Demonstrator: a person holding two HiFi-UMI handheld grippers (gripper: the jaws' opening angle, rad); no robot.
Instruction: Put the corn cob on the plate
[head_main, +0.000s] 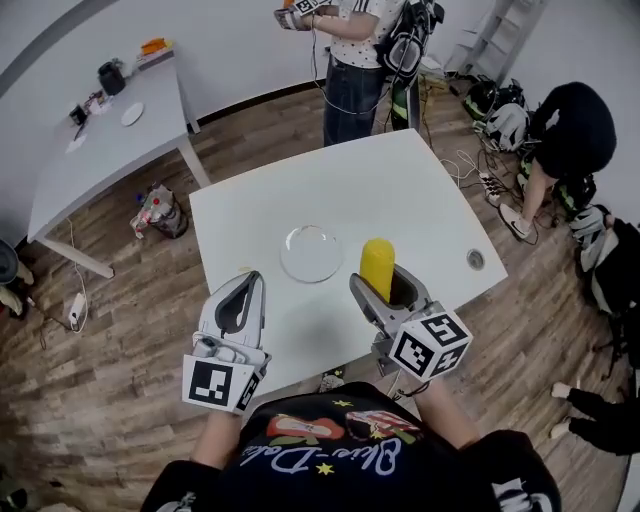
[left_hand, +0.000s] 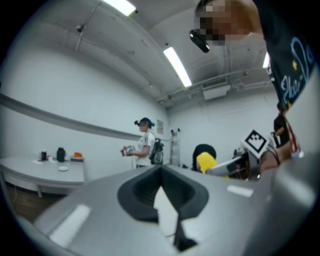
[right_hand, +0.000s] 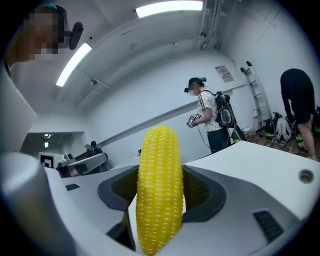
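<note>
Open tabletop (head_main: 400, 190) around the plate (head_main: 311, 253), right hand-held gripper (head_main: 386, 282) with corn cob (head_main: 377, 264) just beside

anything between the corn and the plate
No. In the head view only bare table shows between the plate and the corn held in the right gripper.

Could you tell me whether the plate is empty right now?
Empty: the plate is bare, and the corn cob is held in the right gripper beside it.
</note>
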